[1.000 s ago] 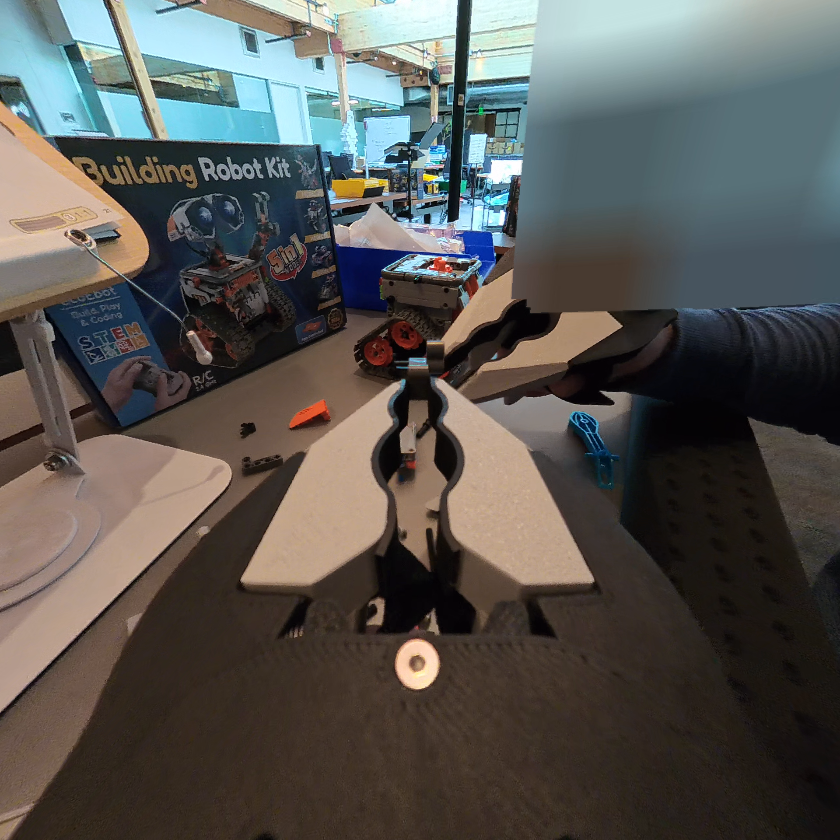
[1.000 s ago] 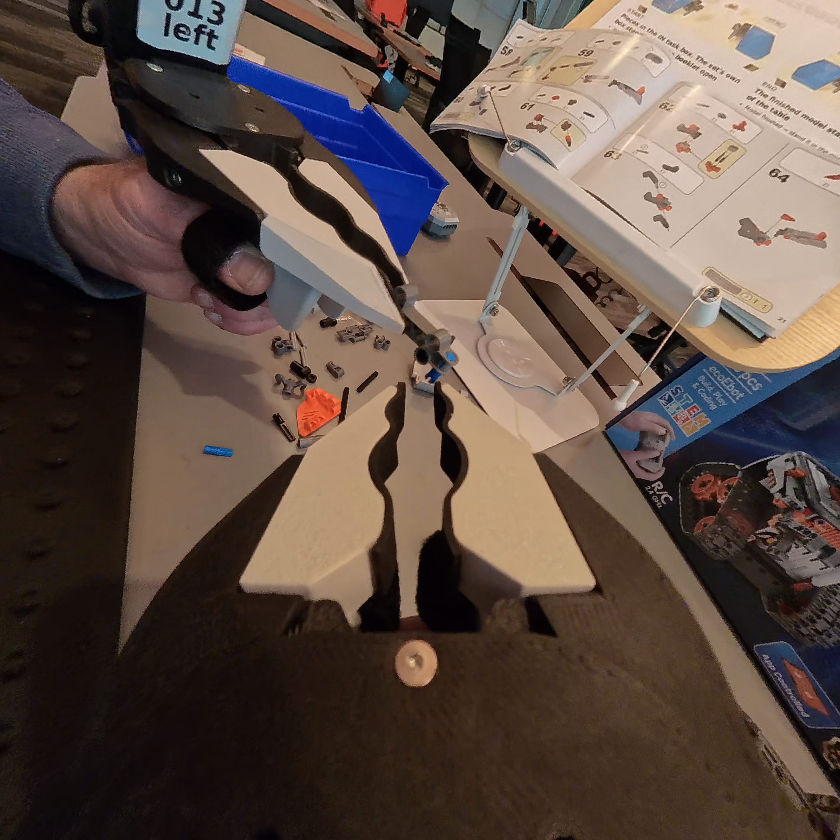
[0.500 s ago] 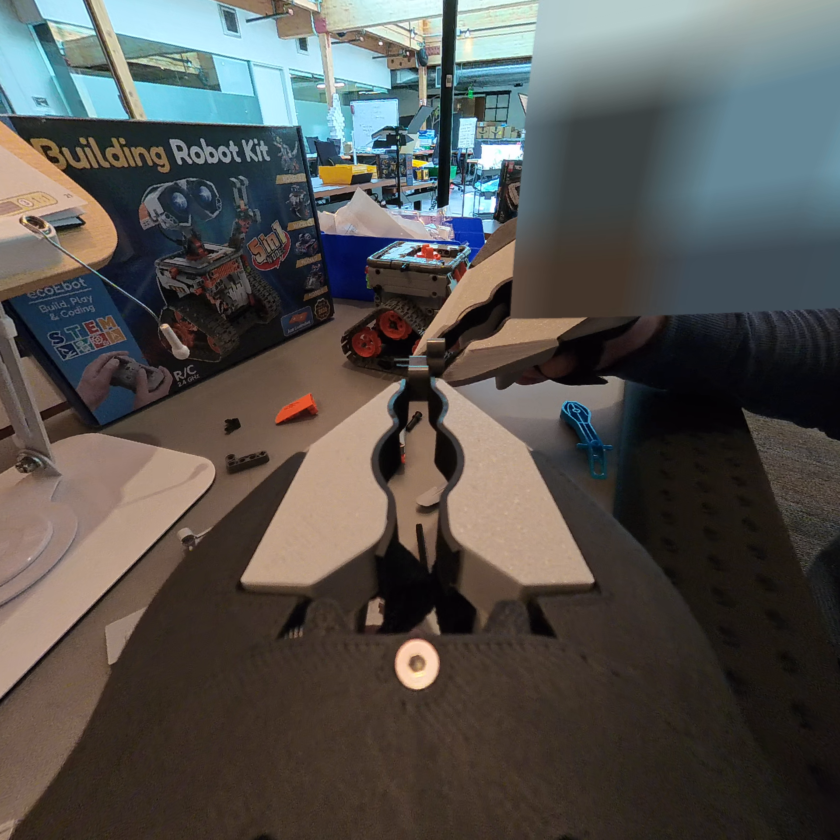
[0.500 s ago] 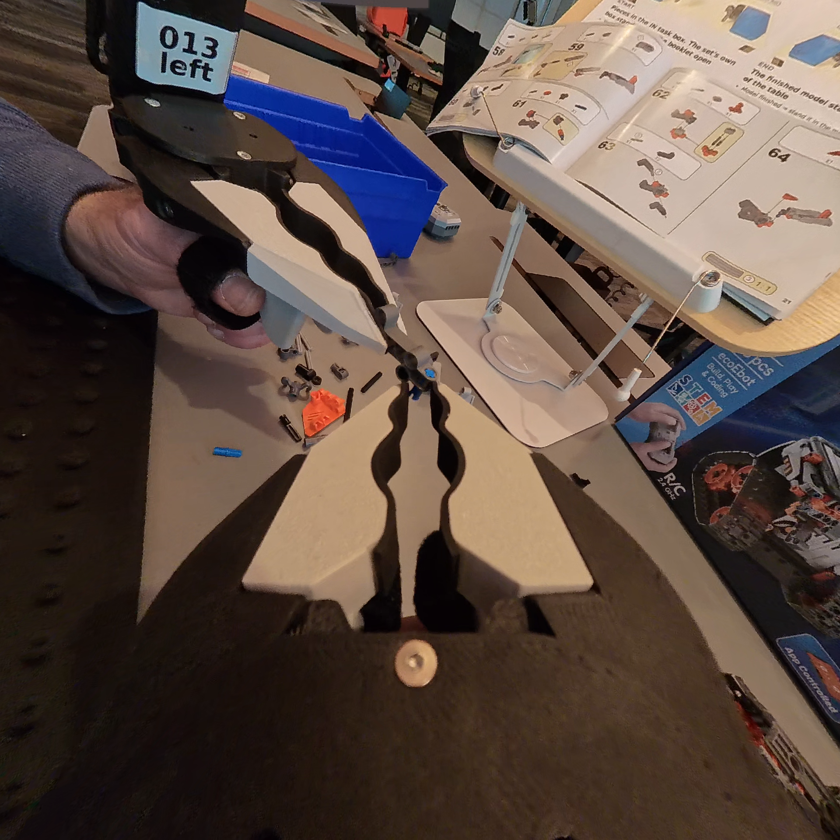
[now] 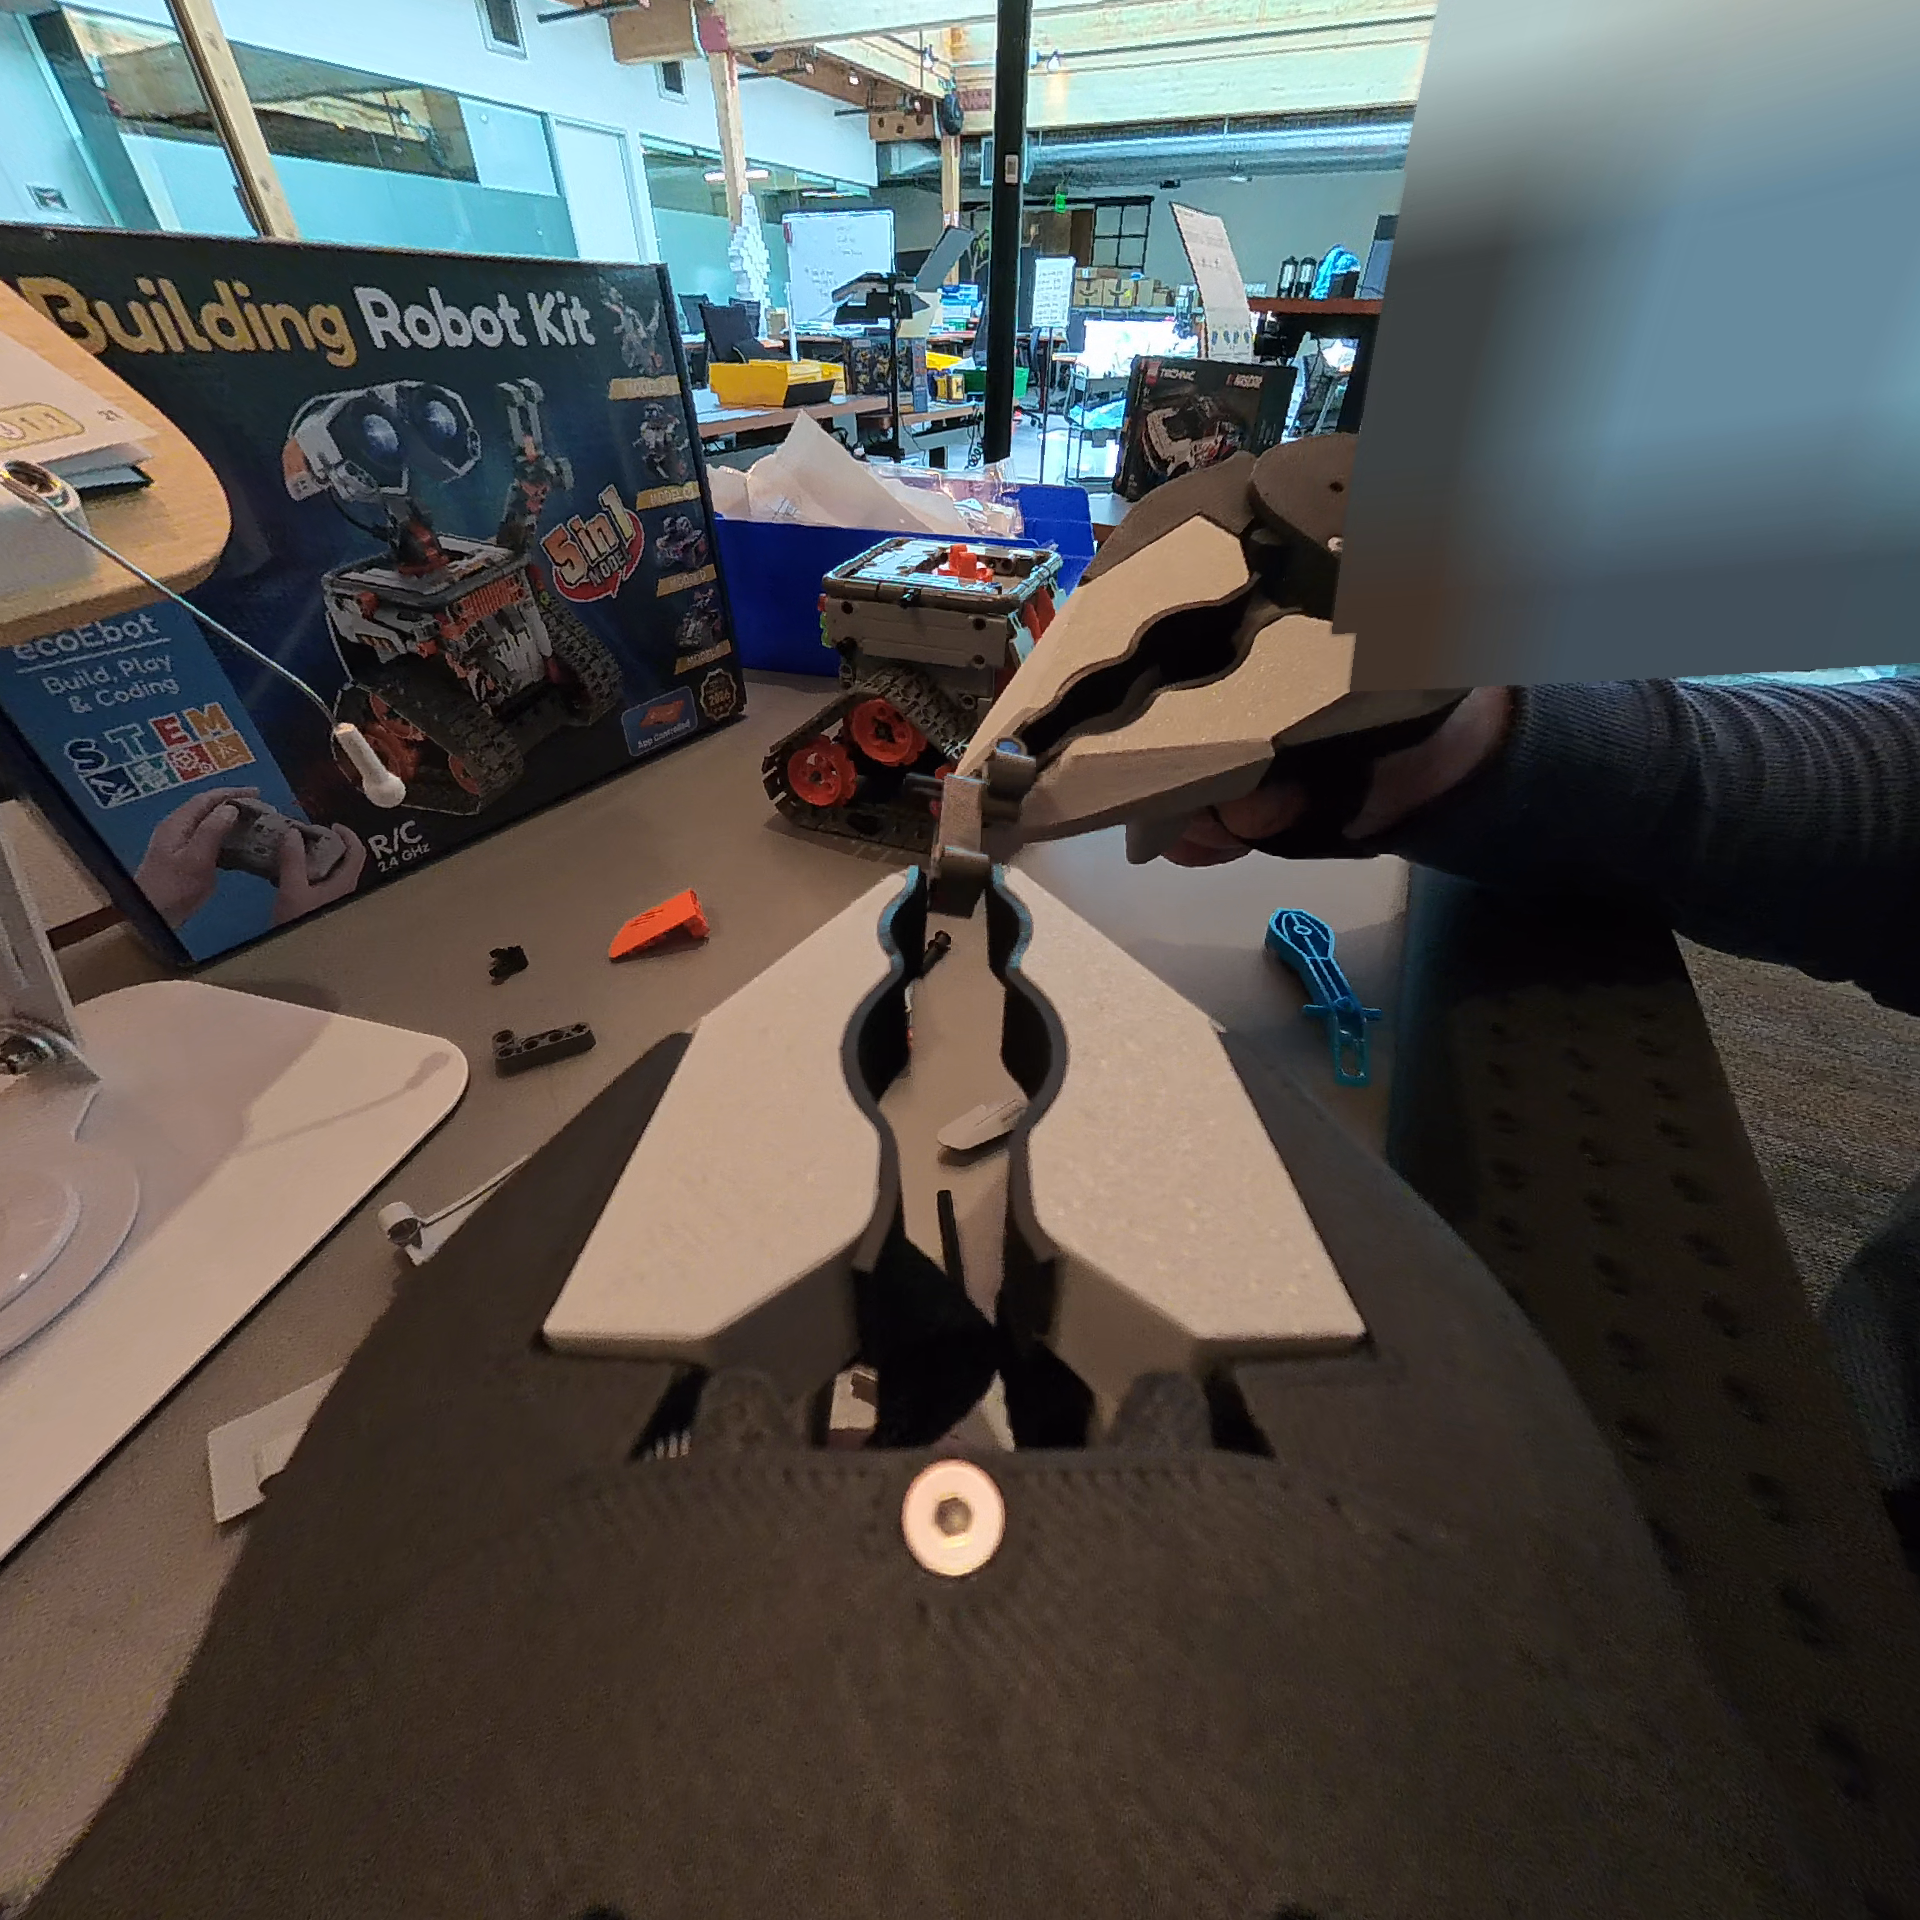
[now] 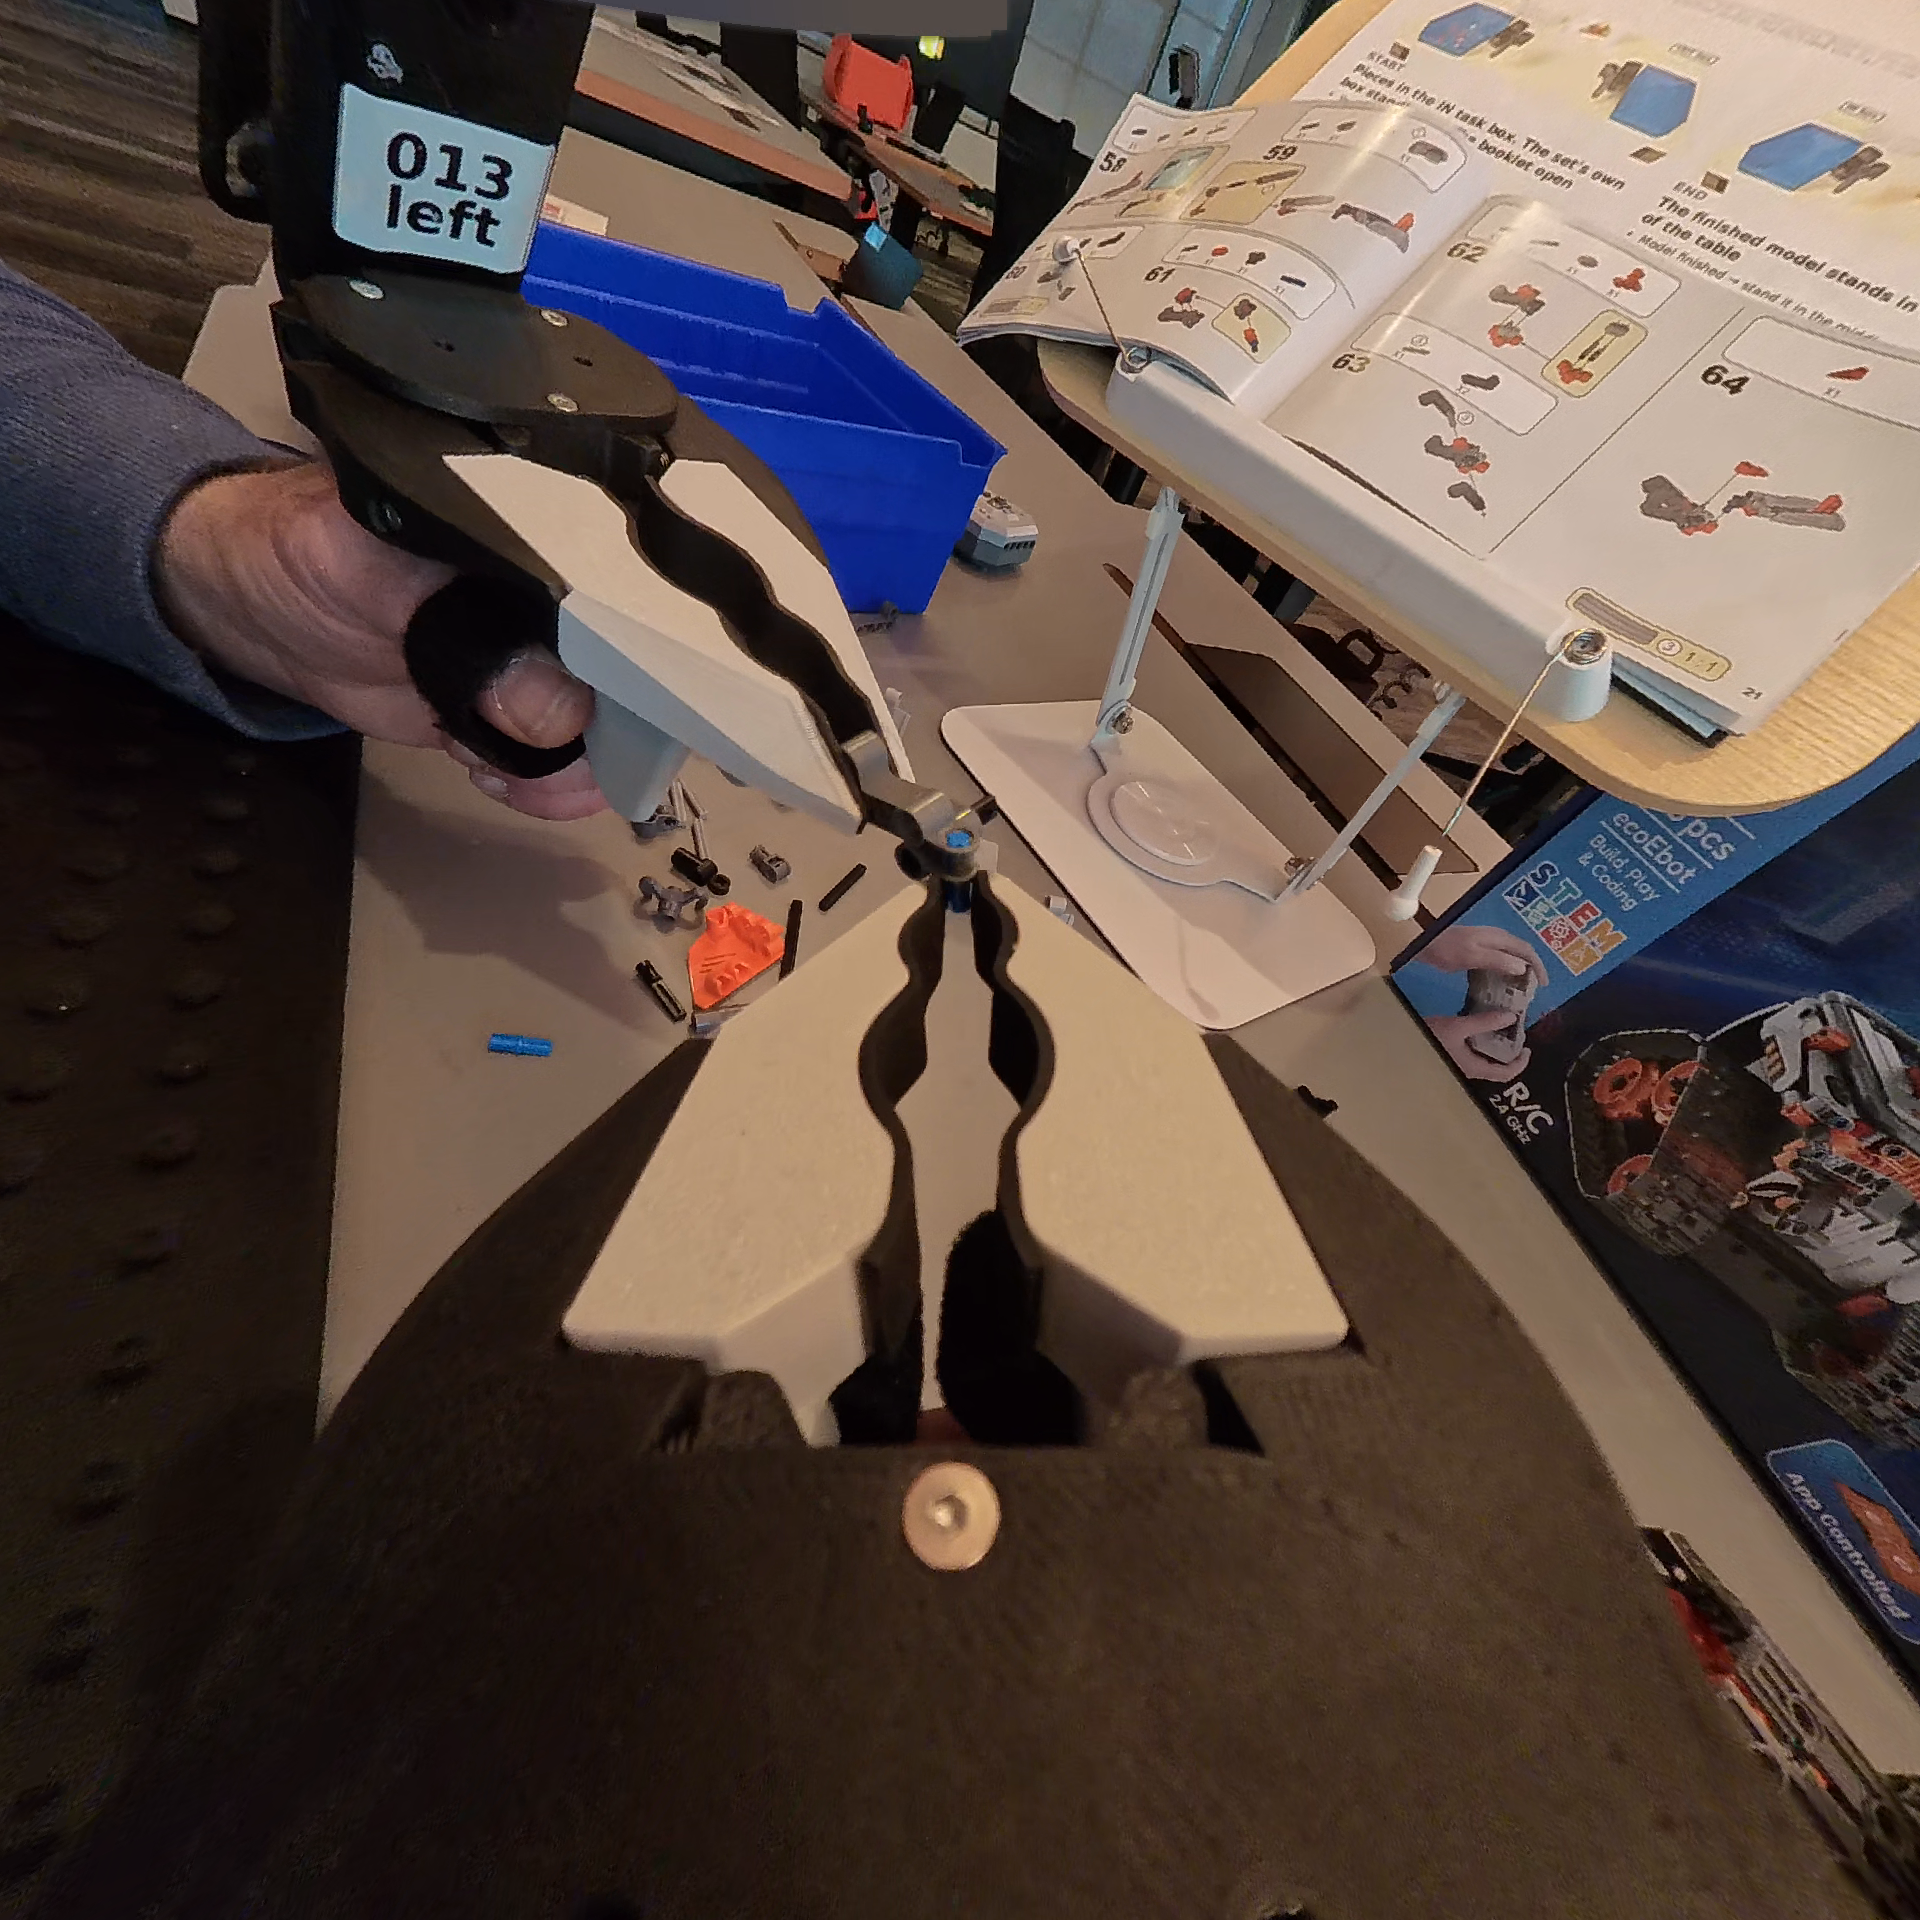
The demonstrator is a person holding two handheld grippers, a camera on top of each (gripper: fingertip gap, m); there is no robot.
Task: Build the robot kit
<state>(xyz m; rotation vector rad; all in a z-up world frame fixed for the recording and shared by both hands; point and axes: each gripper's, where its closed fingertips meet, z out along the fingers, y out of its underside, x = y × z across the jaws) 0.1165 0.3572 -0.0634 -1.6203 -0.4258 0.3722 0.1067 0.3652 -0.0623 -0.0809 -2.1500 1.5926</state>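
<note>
My left gripper point(image 5: 951, 883) is shut on the lower end of a small grey connector piece point(image 5: 961, 826) and holds it above the table. My right gripper point(image 6: 956, 899) is shut on a blue pin point(image 6: 957, 891) that sits in the other end of the same grey piece point(image 6: 925, 816). The two grippers meet tip to tip. The right gripper also shows in the left wrist view point(image 5: 987, 769), coming in from the right in a person's hand. The left gripper also shows in the right wrist view point(image 6: 868, 774), coming in from the upper left.
A tracked robot model point(image 5: 914, 675) and the kit box point(image 5: 364, 582) stand behind. A blue bin point(image 6: 790, 416), a book stand's white base point(image 6: 1153, 862) and an open booklet point(image 6: 1507, 312) are near. An orange piece point(image 6: 732, 951), small dark parts point(image 6: 707, 873) and a blue tool point(image 5: 1320, 982) lie loose. Both grippers' tips are close together, under 4 cm apart. From either gripper's tips it is about 25 centimetres to the tracked robot model point(image 5: 914, 675).
The two grippers have come closer together. The grey piece in the left gripper now reaches the right gripper's fingertips, which have closed on its blue pin.
</note>
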